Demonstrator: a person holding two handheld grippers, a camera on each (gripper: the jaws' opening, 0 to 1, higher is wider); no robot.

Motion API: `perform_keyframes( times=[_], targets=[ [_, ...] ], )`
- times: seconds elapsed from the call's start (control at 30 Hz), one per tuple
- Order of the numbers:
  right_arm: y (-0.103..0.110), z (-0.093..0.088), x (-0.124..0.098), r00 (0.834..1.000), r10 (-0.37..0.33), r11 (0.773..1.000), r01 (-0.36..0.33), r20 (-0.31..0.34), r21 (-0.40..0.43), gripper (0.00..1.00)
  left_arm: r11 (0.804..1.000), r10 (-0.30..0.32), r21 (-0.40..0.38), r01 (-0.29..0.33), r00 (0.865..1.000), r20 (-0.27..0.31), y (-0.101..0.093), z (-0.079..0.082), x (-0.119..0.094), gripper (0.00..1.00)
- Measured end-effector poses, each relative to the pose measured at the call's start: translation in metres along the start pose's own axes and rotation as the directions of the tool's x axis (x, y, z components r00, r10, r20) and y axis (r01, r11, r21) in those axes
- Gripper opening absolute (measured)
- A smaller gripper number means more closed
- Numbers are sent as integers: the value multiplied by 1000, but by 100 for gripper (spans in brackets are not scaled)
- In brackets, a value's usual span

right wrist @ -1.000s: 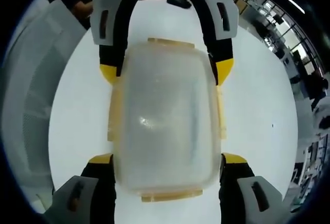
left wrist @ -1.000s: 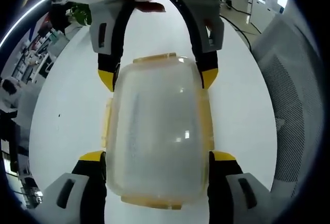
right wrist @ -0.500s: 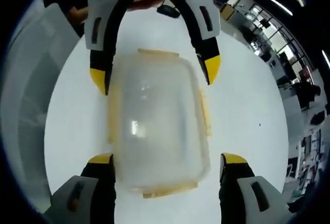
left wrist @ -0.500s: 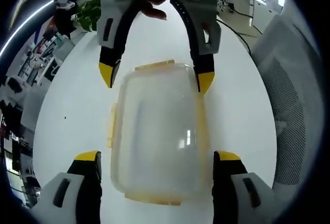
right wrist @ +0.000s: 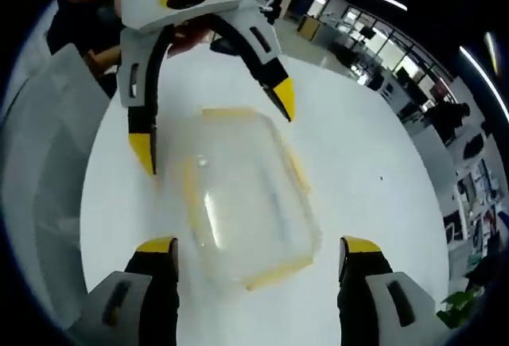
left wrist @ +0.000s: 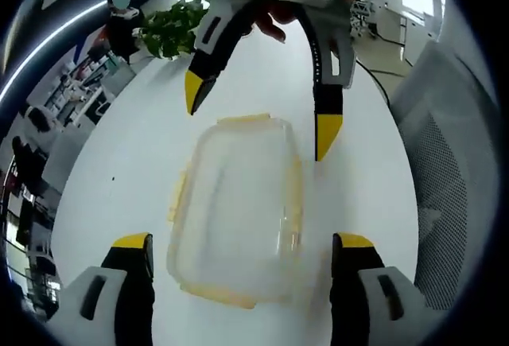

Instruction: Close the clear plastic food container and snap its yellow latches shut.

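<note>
In the left gripper view the clear plastic food container (left wrist: pixel 236 211) lies at the centre of the frame on the white round bench (left wrist: pixel 119 171), lid on, its yellow latches (left wrist: pixel 176 196) lying flat along the edges; the left gripper (left wrist: pixel 241 244) has its yellow-tipped fingers (left wrist: pixel 133 242) spread wide at the bottom of the frame, one on each side of the container and not touching it; the right gripper (left wrist: pixel 260 113) comes in from the top of the frame, fingers wide, tips just above the far end of the container; a green plant (left wrist: pixel 173 29) stands at the upper left.

In the right gripper view the container (right wrist: pixel 242 199) sits at mid-frame on the bench (right wrist: pixel 374 163); the right gripper (right wrist: pixel 259 246) frames it from below with wide fingers; the left gripper (right wrist: pixel 213 123) reaches in from the upper left, fingers wide, astride the far end; a person's hand (right wrist: pixel 191 37) holds it at the top.
</note>
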State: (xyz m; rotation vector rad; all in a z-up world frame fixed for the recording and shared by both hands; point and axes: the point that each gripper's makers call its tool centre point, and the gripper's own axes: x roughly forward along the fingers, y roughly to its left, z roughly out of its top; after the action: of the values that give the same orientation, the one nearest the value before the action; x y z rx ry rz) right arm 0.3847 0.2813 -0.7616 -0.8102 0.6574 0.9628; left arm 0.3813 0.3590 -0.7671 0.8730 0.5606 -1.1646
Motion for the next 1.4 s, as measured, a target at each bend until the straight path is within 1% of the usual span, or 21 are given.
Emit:
perform_keyframes(
  times=[0.07,0.1,0.17,0.23,0.3,0.43,0.6,0.77,0.83,0.93,1.03,1.1,1.17,1.27,1.4],
  targets=[
    [0,-2,-4,1000,-21,999,21,14,37,83,999,23,-26,-22,999,29,1,3,-5,94],
    [0,-1,-6,999,-34,998,32,38,62,83,999,26,-32,-25,999,27,1,1,-7,94],
    [-1,-2,-9,998,-51,995,46,47,84,83,997,47,-57,-45,998,38,3,-1,-12,94],
    [-2,-1,-15,995,-76,992,69,69,102,83,996,65,-72,-62,997,41,4,-2,-15,94],
    [-2,-1,-19,993,-84,990,74,78,124,83,992,85,-98,-79,995,52,5,-6,-20,94],
    [-3,-5,-23,992,-100,984,87,83,152,83,989,100,-114,-94,994,50,2,-11,-26,93],
    [-1,-8,-32,986,-129,975,106,105,197,82,980,138,-158,-125,988,74,3,-12,-34,93],
    [3,-11,-37,982,-141,963,106,126,247,82,974,152,-181,-136,985,78,-1,-15,-37,92],
    [6,-12,-40,982,-140,961,103,128,258,82,972,146,-194,-129,987,73,-4,-17,-37,91],
    [7,-12,-44,978,-151,957,109,142,269,82,964,156,-228,-134,985,80,-5,-19,-40,91],
    [8,-16,-48,976,-164,951,117,146,286,81,959,169,-245,-144,982,83,-5,-21,-43,91],
    [10,-18,-50,974,-176,949,129,144,287,81,956,176,-254,-148,980,89,-5,-22,-44,91],
    [11,-20,-53,972,-189,952,146,142,267,81,952,189,-260,-159,978,94,-4,-24,-47,90],
    [14,-17,-58,963,-203,940,140,180,311,81,940,205,-297,-166,973,104,-4,-27,-50,89],
    [21,-21,-60,961,-212,937,147,180,316,81,934,219,-310,-177,970,107,-6,-32,-53,89]
  ],
)
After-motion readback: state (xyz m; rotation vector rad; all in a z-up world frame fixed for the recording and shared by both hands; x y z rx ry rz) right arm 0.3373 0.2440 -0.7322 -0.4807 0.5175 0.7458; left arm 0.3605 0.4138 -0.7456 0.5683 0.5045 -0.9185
